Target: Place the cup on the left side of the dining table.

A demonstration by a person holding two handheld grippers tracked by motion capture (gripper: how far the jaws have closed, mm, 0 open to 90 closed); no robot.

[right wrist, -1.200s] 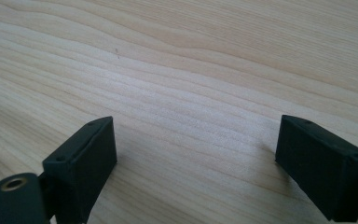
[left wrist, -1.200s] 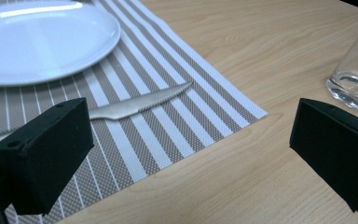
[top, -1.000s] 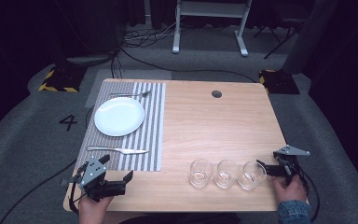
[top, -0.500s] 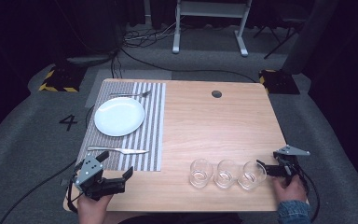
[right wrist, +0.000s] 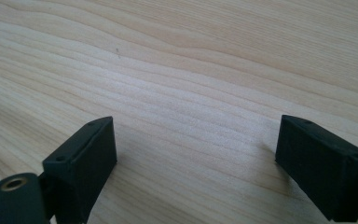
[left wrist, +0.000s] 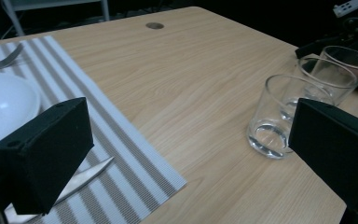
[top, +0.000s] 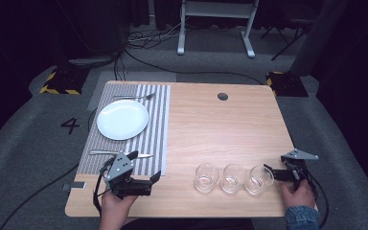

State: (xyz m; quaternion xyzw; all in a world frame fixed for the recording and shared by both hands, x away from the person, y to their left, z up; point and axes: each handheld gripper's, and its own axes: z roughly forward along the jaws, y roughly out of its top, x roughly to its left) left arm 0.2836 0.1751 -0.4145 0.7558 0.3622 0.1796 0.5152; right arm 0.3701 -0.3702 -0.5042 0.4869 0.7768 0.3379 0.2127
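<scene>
- Clear glass, high view: three tumblers (top: 233, 178) stand in a row at the near right of the counter (top: 220, 129). The right tongs (top: 270, 172) rest just beside the rightmost tumbler (top: 259, 179). The left tongs (top: 146, 168) lie near the striped placemat (top: 158, 120), which carries a plate (top: 122, 119), fork (top: 133, 97) and knife (top: 120, 154).
- Left gripper view: jaws spread wide, holding nothing. The nearest tumbler (left wrist: 284, 116) stands upright between them, farther off.
- Right gripper view: jaws spread, empty, over bare wood.
- Handling, judged: each tumbler is rigid, smooth, slippery and breakable. Grip the wall at mid-height, across its width, with moderate pressure. The close spacing may cause knocks against its neighbours.
</scene>
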